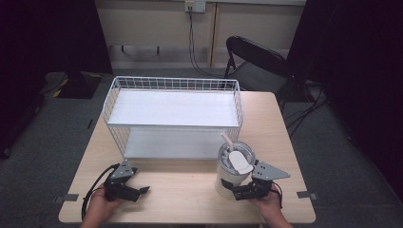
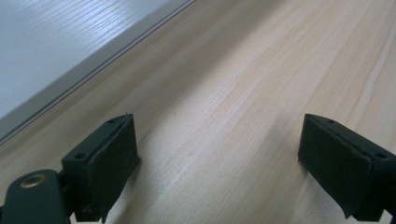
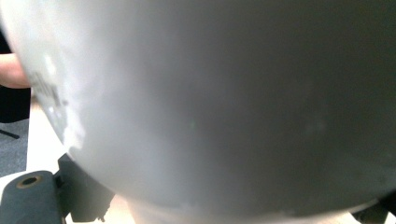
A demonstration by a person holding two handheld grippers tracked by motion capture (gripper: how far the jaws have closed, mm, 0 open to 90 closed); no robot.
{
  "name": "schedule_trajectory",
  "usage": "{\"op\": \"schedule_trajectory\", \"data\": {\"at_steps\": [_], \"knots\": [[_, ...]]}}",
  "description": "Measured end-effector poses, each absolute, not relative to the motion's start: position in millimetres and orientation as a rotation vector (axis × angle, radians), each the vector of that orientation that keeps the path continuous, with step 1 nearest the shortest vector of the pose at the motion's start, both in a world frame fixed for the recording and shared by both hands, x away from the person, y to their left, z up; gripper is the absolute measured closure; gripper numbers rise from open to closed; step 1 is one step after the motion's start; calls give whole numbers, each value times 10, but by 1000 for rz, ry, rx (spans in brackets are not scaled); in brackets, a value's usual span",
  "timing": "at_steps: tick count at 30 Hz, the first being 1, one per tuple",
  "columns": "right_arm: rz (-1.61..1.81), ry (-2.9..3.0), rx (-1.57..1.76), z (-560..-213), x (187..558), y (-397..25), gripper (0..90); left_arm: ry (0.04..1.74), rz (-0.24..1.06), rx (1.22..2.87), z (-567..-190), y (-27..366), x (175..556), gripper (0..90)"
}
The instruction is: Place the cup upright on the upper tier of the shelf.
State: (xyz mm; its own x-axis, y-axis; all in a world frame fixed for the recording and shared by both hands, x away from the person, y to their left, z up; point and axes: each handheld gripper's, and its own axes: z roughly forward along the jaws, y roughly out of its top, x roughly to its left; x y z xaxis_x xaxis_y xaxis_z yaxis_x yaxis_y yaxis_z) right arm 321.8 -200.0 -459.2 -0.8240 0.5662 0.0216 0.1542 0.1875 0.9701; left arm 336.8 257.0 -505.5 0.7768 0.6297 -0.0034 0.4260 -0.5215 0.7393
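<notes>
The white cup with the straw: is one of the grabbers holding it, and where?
Yes. The right gripper has its jaws around the lower body of the white cup. The left gripper is open over the table, holding nothing.

Blurred tumbler hides the right gripper jaws.
</notes>
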Motion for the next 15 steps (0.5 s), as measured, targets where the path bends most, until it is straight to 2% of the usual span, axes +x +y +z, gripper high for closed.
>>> {"op": "schedule_trajectory", "data": {"at_steps": [15], "knots": [[1632,2134,610,-4425,3169,-2002,97,782,341,2199,-5055,2571,3368,114]]}}
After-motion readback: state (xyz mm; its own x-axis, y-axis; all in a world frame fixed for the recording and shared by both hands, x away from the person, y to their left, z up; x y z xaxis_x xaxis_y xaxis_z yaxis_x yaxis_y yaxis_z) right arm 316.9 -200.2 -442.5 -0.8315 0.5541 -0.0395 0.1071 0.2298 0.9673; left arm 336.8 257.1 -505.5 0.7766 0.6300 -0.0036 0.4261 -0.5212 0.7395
